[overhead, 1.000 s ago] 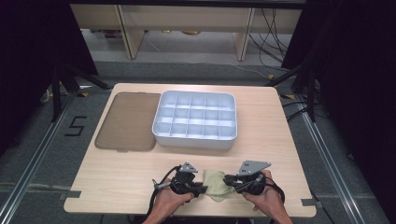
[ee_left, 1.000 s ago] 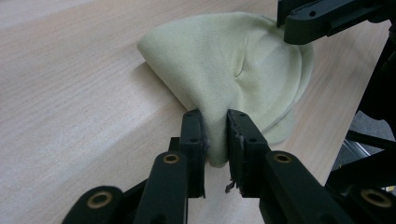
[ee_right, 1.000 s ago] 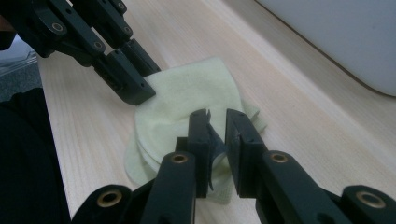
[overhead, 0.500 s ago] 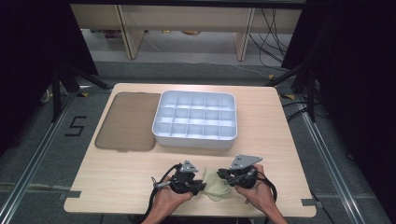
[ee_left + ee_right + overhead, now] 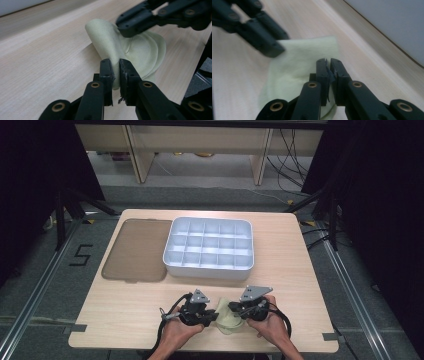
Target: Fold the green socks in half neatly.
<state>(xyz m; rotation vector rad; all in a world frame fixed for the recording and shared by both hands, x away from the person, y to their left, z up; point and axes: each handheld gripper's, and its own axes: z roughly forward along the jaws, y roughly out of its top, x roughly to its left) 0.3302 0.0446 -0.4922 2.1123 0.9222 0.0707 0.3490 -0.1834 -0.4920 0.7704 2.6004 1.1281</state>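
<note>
A pale yellow-green cloth [image 5: 228, 321] lies near the table's front edge, between my two grippers. In the left gripper view my left gripper [image 5: 116, 72] is shut on a raised fold of the cloth [image 5: 142, 47], and the right gripper's jaw tip [image 5: 130, 25] presses on the cloth just beyond. In the right gripper view my right gripper [image 5: 328, 67] is shut on the cloth's [image 5: 297, 65] edge, with the left gripper's jaws [image 5: 268, 47] close at the upper left. From above, the left gripper [image 5: 214, 316] and right gripper [image 5: 234, 309] nearly meet over the cloth.
A white tray [image 5: 209, 270] divided into several compartments stands mid-table, behind the grippers. A flat brown lid [image 5: 135, 250] lies to its left. Bare wooden table [image 5: 120, 315] stretches left and right of the hands.
The right gripper has moved left towards the left gripper, carrying its edge of the cloth. The cloth is now folded up and narrower between them. The left gripper stayed put.
</note>
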